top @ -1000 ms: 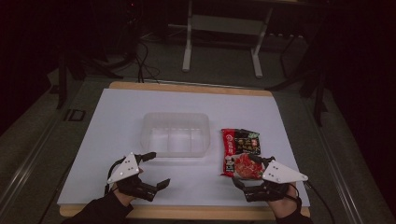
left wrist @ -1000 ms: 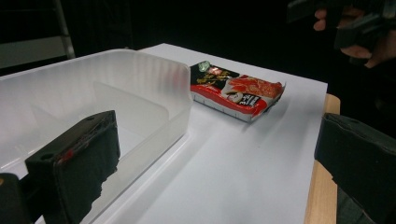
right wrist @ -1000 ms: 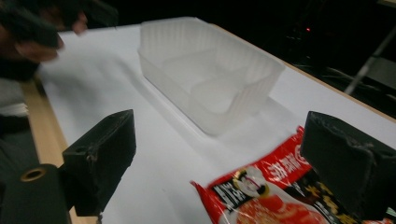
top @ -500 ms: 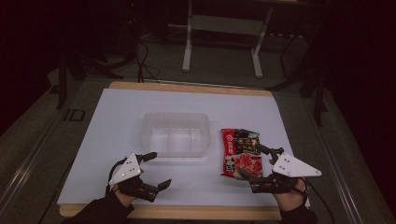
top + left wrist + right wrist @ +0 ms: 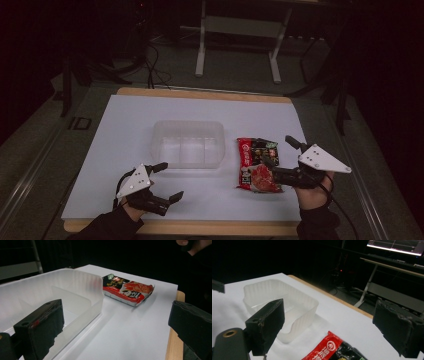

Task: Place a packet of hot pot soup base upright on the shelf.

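My right tool (image 5: 284,157), jaws spread, hovers over the noodle packet's (image 5: 257,157) right edge — its long axis runs away from me — nearer than my spread left tool (image 5: 169,181).

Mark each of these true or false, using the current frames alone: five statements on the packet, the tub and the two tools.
1. The red and black noodle packet lies inside the clear plastic tub. False: it lies on the white table surface beside the tub.
2. The tub holds nothing. True.
3. The right tool is open. True: its jaws stand wide apart.
4. The left tool is shut on the tub's rim. False: it is open and grips nothing.
5. The packet is nearer the right tool than the left. True.
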Demonstrator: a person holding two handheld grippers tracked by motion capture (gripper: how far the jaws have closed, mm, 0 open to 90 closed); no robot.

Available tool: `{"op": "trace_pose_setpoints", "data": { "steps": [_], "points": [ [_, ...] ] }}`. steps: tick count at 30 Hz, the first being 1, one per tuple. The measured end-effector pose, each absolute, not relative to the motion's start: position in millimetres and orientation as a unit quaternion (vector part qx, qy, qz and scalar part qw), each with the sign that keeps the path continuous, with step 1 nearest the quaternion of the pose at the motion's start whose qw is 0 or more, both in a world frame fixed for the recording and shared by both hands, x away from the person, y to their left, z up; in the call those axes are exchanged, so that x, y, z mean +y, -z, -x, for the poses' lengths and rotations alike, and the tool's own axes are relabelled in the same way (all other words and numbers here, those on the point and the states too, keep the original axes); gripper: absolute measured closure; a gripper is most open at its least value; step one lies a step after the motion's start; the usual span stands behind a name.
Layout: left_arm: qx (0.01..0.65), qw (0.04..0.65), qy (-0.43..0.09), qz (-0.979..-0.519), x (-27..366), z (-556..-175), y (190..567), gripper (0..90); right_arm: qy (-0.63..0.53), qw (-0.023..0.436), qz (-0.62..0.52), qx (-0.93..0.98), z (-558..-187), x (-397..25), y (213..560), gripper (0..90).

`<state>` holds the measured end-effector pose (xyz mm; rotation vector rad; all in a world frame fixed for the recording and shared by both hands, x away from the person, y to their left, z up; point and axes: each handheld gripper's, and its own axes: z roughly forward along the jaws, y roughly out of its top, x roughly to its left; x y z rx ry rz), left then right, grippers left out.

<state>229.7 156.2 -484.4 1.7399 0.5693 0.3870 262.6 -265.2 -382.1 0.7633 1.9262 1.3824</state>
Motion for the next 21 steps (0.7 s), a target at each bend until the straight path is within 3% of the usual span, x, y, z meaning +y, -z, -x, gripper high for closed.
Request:
{"op": "trace_pose_setpoints", "data": {
  "steps": [7,18,21],
  "points": [
    [0.243,0.592,-0.165,-0.75,155.9,-229.6,484.8,0.2,-0.495,0.341,-0.336,0.725,-280.5,-263.8,381.1,9.8],
    [0.245,0.595,-0.165,-0.747,156.7,-229.8,484.2,0.2,-0.458,0.326,-0.398,0.725,-306.0,-269.4,393.3,9.5],
    [0.244,0.595,-0.162,-0.748,156.4,-229.8,484.5,0.2,-0.44,0.304,-0.436,0.724,-321.3,-278.6,403.7,14.8]
  ]
}}
